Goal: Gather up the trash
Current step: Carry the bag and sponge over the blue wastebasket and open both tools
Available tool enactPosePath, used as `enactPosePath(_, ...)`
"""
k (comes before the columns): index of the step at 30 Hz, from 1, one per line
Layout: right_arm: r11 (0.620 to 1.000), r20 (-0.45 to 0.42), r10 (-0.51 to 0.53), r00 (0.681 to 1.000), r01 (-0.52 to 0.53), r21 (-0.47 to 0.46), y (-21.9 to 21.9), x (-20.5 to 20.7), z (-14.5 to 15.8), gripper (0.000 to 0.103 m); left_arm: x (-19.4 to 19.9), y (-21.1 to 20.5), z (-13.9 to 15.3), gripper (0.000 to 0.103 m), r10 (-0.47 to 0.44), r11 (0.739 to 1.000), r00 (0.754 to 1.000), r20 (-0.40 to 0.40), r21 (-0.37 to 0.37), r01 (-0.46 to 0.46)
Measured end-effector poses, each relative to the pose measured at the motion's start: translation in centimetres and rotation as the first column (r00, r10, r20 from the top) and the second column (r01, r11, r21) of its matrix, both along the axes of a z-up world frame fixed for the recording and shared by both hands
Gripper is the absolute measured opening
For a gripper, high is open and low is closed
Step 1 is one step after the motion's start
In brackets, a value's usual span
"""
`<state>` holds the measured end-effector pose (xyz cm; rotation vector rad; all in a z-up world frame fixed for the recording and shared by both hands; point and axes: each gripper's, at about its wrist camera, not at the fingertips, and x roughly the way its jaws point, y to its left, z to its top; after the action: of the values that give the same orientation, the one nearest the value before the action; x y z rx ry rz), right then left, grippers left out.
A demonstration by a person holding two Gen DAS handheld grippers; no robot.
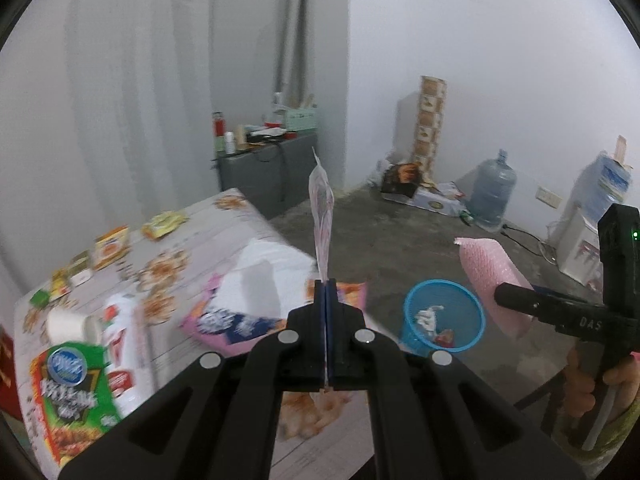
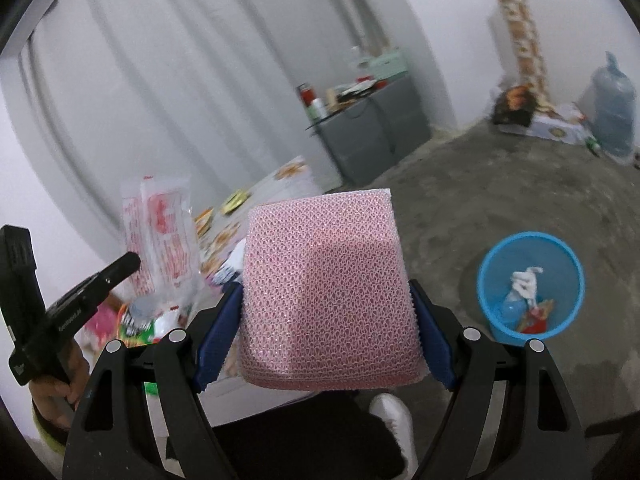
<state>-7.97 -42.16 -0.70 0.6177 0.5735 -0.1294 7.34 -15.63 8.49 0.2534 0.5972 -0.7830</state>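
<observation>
Pink foam mesh pad (image 2: 328, 296) sits squeezed between the blue pads of the right gripper (image 2: 326, 312), jaws wide but clamped on its two side edges, its broad face to the camera and its top end pointing away from the hand; thin clear wrapper with red print (image 1: 322, 216) is pinched in the left gripper (image 1: 327, 308), jaws fully closed on its lower end, its long axis standing up and away from the fingertips; blue mesh bin (image 2: 530, 286) stands on the concrete floor (image 2: 460, 208), lower right of the right gripper and apart from it, already holding white crumpled paper and a red scrap; in the left wrist view the bin (image 1: 444, 316) lies between the two grippers, so both look near, the right probably nearer; both loads need to get above the open rim before letting go; table (image 1: 256, 220) to the left holds more litter, a green snack bag (image 1: 68, 396), pink-blue pack (image 1: 224, 320), paper cup (image 1: 66, 324), small sachets; readable writing only "DAS" on the right gripper body (image 1: 591, 324); snack bag print too blurred to read.
</observation>
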Motion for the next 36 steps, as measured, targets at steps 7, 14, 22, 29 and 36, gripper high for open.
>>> enactPosePath(7,0.976,-0.029,-0.203,0.979,0.205,0.081,-6.0,-3.1,-2.4,0.075,0.3,-7.1,-1.4,0.000,-0.121,0.993,0.989,-0.090,0.005,0.122)
enactPosePath(14,0.894,-0.114,-0.396,0.911,0.411,0.179,-11.7,-6.0,-6.6,0.075,1.3,-15.7,-4.8,0.000,-0.221,0.973,0.940,-0.260,0.008,0.231)
enactPosePath(22,0.788,-0.235,-0.449,0.862,0.506,0.350,-16.5,-5.8,-13.0,0.075,1.4,-25.9,-10.9,0.000,-0.286,0.938,0.870,-0.402,0.066,0.340)
enactPosePath(29,0.685,-0.263,-0.468,0.844,0.534,0.495,-21.3,-3.3,-17.9,0.078,2.1,-33.7,-15.5,0.000,-0.282,0.920,0.833,-0.476,0.113,0.376)
enactPosePath(36,0.634,-0.454,-0.409,0.792,0.604,0.483,-23.9,0.2,-25.6,0.080,4.4,-38.4,-21.0,0.030,-0.145,0.923,0.839,-0.524,0.233,0.305)
